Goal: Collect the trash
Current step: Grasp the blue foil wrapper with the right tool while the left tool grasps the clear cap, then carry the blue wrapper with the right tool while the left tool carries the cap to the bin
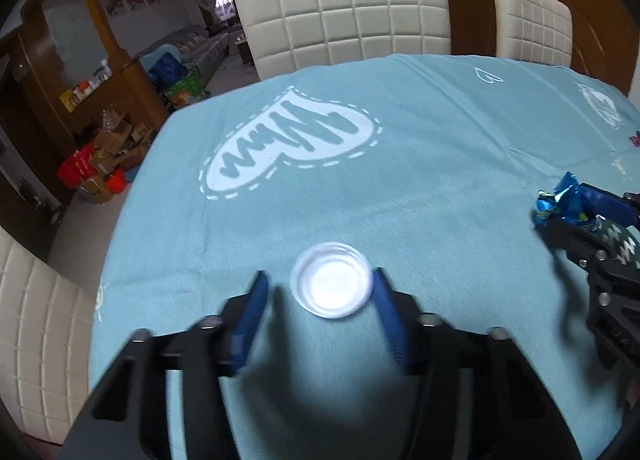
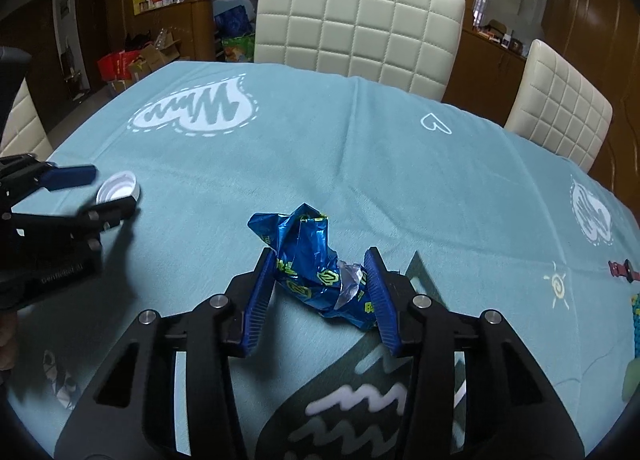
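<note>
Blue cloth (image 1: 420,164) with white heart prints covered the table, and on it we saw two pieces of trash. From the left wrist view, we saw a white plastic cap (image 1: 331,280) lying open side up on the cloth, between the two blue fingers of the left gripper (image 1: 320,288). The right-hand finger (image 1: 386,312) sat at the cap's rim, while the other finger stood a little apart from it, with bare cloth showing in the gap, so we judged the jaws as standing apart around the cap and not clamped on it. Both fingers looked blurred.

From the right wrist view, we saw a crumpled blue foil wrapper (image 2: 308,260) with green and yellow print, lying on the cloth between the fingers of the right gripper (image 2: 320,272). Both blue pads (image 2: 262,296) touched the wrapper's sides, so we read the jaws as closed against the wrapper, which rested on the cloth.

In that same view the left gripper appeared at the left edge, with the cap between its fingers, well apart from the wrapper. Cream quilted chairs (image 2: 360,20) stood behind the table. A small red object (image 2: 620,270) lay at the far right edge of the cloth; we could not tell what it was.
</note>
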Action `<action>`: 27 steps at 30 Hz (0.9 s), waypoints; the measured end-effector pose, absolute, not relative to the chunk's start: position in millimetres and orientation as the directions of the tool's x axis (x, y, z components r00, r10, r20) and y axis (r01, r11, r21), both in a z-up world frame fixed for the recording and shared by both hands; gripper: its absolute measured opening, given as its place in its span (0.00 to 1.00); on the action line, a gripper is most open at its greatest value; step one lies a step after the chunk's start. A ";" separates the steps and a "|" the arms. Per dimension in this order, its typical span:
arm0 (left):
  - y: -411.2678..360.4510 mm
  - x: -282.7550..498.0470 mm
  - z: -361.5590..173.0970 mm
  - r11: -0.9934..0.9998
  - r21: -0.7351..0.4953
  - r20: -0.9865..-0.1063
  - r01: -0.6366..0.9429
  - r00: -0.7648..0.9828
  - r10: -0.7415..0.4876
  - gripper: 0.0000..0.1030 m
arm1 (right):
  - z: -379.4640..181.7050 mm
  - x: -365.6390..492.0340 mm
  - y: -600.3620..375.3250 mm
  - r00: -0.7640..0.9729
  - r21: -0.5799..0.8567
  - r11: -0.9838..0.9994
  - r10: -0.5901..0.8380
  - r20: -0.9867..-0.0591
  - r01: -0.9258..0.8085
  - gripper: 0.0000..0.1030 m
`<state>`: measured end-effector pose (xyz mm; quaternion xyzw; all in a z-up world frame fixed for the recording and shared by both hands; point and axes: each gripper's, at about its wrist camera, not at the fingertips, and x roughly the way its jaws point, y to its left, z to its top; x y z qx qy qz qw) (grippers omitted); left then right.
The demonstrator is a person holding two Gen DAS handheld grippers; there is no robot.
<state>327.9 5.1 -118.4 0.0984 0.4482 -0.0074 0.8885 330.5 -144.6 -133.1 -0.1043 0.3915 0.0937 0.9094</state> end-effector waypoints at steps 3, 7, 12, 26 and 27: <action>8.7 312.4 -115.5 0.980 0.170 -0.803 0.103 0.591 0.077 0.37 | -128.9 313.9 -136.9 0.671 -0.113 0.953 0.109 -0.734 -0.279 0.46; 18.8 280.7 -105.1 0.981 0.158 -0.785 0.112 0.617 0.056 0.37 | -121.8 288.0 -124.0 0.673 -0.130 0.940 0.125 -0.729 -0.316 0.46; 35.8 237.6 -90.5 0.985 0.136 -0.766 0.105 0.642 0.038 0.37 | -114.2 254.2 -104.7 0.658 -0.118 0.925 0.163 -0.735 -0.362 0.46; 83.9 138.0 -78.7 0.978 0.207 -0.724 0.015 0.675 0.143 0.37 | -107.5 179.6 -32.1 0.637 -0.162 0.857 0.224 -0.737 -0.489 0.46; 87.6 134.1 -78.9 0.977 0.212 -0.721 0.007 0.676 0.152 0.37 | -107.0 176.1 -26.8 0.635 -0.165 0.852 0.228 -0.738 -0.497 0.46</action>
